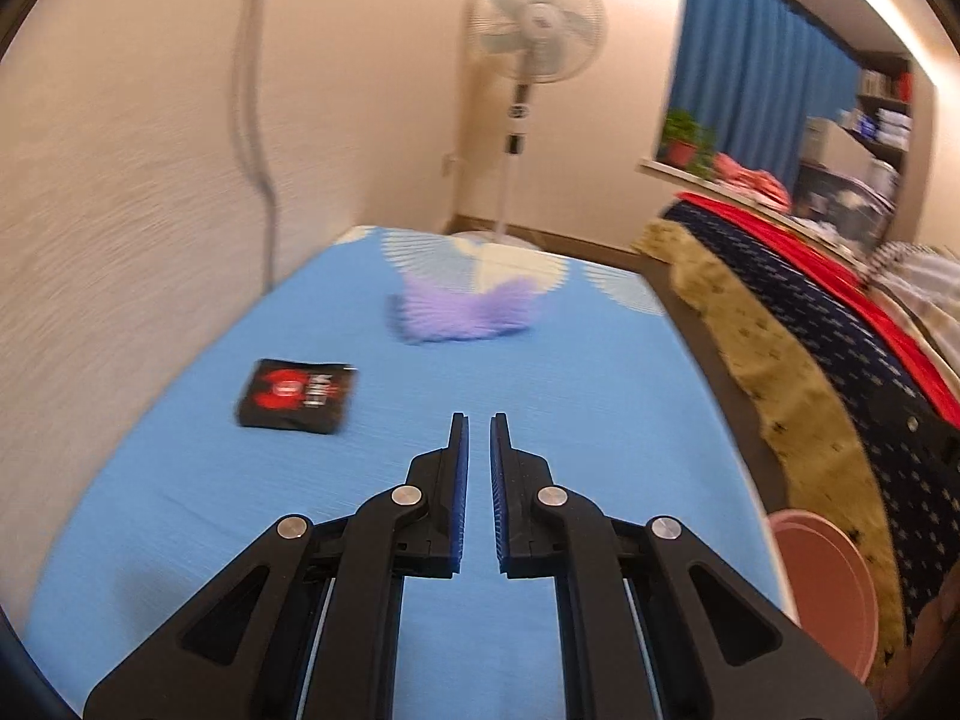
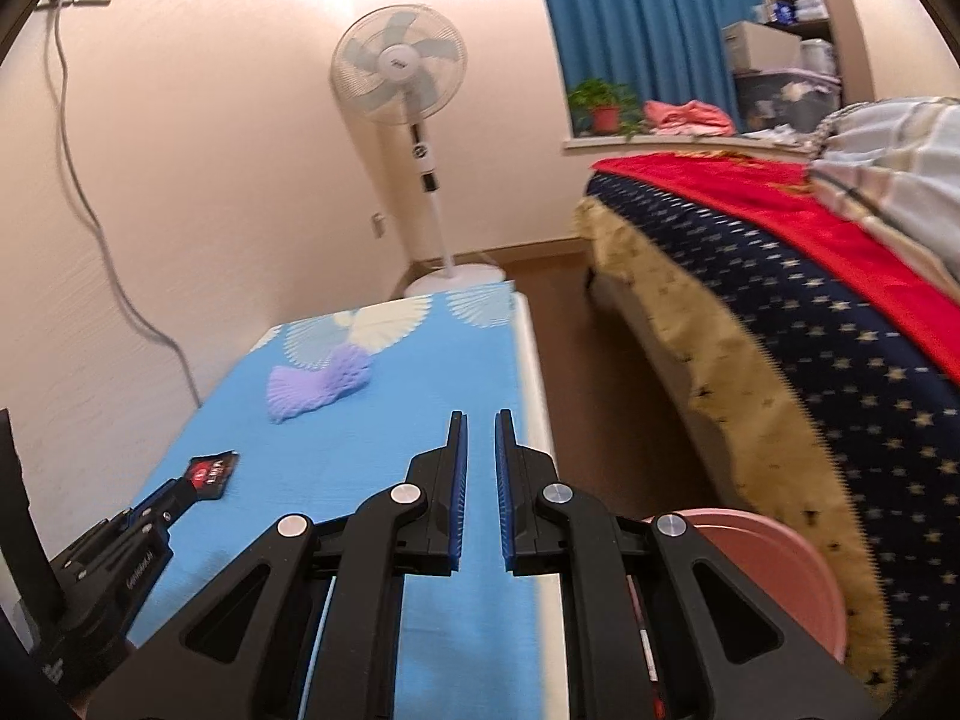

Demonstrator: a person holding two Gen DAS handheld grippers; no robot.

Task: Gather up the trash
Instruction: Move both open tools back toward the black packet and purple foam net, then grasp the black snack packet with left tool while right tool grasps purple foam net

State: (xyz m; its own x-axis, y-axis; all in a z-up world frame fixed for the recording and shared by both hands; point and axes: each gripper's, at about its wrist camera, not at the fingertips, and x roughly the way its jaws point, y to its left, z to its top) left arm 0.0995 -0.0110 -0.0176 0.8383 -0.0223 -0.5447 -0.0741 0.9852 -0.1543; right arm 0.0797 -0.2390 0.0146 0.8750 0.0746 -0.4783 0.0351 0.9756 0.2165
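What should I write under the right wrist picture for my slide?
Right gripper, nearly shut and empty, over a blue table holding a black wrapper and purple foam net.

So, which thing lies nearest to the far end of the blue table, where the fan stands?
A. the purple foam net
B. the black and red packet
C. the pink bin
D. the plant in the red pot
A: the purple foam net lies on the blue table beyond the black and red packet, close to the end where the fan stands; the pink bin is at the near side, off the table.
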